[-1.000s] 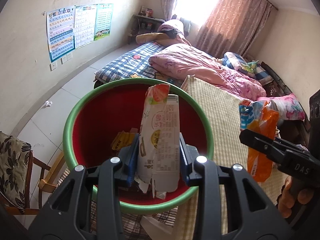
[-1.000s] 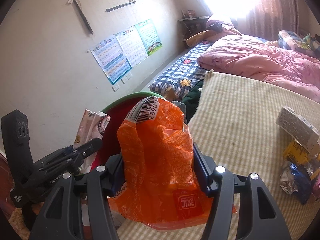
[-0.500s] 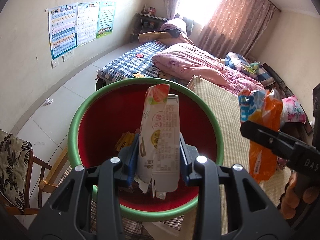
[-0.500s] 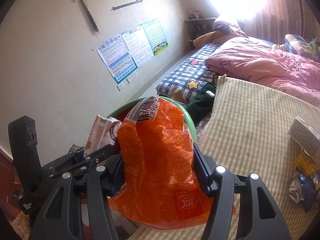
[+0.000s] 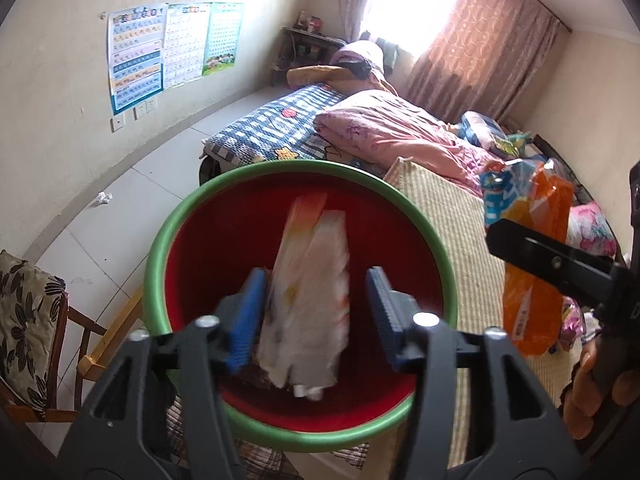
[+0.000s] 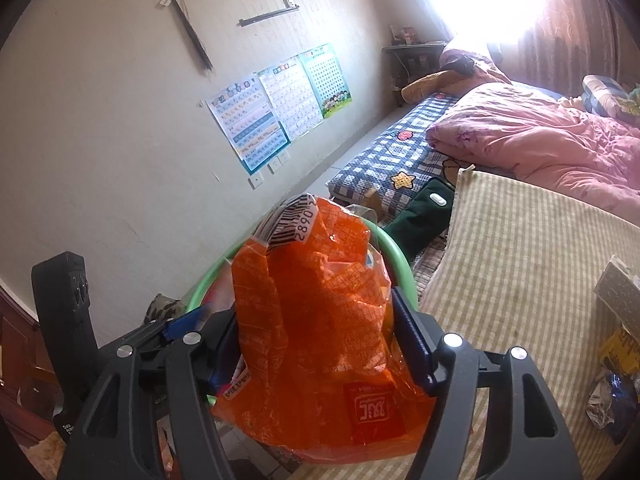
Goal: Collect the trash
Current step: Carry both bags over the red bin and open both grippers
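Observation:
A green-rimmed red bin (image 5: 160, 248) stands right below my left gripper (image 5: 316, 312). Its jaws are opening, and the white snack wrapper (image 5: 312, 248) hangs blurred between the blue pads, loose from them, over the bin's inside. My right gripper (image 6: 320, 328) is opening too, with a crinkled orange bag (image 6: 312, 264) between its jaws. The pads still touch the bag's sides. It hangs at the bin's rim (image 6: 396, 252), over the edge of the striped mat. In the left wrist view the orange bag (image 5: 532, 288) shows at the right, beside the bin.
The striped mat (image 6: 520, 260) covers the bed to the right, with a small box (image 6: 616, 284) and several wrappers (image 6: 612, 400) near its edge. A pink quilt (image 5: 392, 128) lies beyond. A wooden chair (image 5: 28, 312) stands left of the bin, and crumpled paper (image 5: 103, 198) lies on the floor.
My left jaws have spread and let go of the white wrapper, which now blurs as it slips down. The right jaws have widened slightly around the orange bag.

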Demonstrator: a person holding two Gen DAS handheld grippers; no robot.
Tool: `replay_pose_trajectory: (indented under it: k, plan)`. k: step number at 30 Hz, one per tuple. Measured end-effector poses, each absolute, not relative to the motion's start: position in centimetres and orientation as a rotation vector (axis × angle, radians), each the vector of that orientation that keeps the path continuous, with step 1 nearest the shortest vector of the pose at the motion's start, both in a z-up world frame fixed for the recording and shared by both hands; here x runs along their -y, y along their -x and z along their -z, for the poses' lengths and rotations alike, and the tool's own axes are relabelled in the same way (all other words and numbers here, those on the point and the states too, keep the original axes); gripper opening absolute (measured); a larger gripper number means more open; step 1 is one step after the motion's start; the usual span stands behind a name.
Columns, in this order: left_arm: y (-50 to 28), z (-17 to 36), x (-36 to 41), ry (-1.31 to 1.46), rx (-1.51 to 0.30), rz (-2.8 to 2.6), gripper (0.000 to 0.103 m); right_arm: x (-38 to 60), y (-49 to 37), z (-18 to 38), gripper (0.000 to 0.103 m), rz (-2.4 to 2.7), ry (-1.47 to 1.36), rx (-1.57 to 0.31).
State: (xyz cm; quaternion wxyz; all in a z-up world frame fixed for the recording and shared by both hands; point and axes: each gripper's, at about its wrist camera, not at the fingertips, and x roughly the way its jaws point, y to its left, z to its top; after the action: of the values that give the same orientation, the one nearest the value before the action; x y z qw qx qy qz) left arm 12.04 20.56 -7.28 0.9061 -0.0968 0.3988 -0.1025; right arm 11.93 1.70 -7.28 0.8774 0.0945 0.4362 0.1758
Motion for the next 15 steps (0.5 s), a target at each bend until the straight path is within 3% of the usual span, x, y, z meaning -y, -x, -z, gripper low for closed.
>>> replay_pose_trajectory:
  k: [15]
  plan:
    - [-10.4, 6.6, -17.5, 0.21, -0.801, 0.178, 0.066, 4.9, -8.8, 6.5, 0.07, -0.262, -0.21, -0.885]
